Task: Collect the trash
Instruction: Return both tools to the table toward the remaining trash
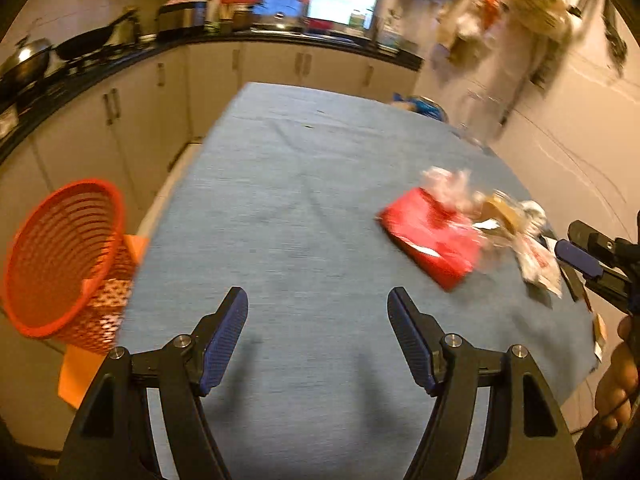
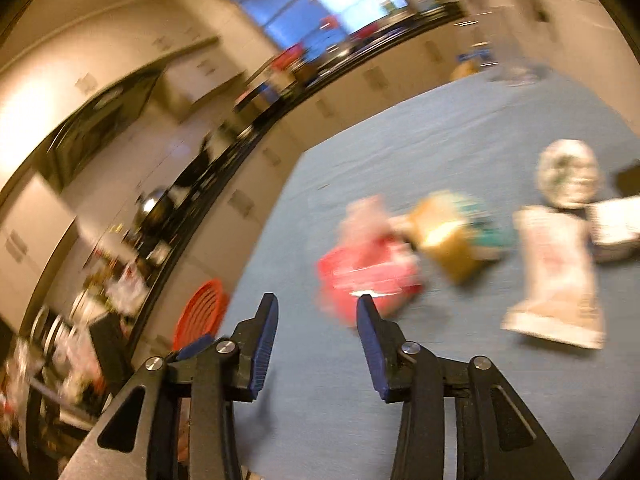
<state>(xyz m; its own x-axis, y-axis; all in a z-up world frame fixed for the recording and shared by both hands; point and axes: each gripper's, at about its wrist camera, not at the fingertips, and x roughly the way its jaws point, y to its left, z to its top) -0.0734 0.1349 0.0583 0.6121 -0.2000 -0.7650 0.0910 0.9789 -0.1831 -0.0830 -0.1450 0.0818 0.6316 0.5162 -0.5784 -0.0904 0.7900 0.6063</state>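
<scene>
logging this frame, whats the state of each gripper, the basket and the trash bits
left gripper: open, empty, above the table
right gripper: open, empty, aimed toward the red packet
orange basket: tilted, beside the table edge
red packet: flat on the table
white wrapper: flat on the table
crumpled ball: on the table
</scene>
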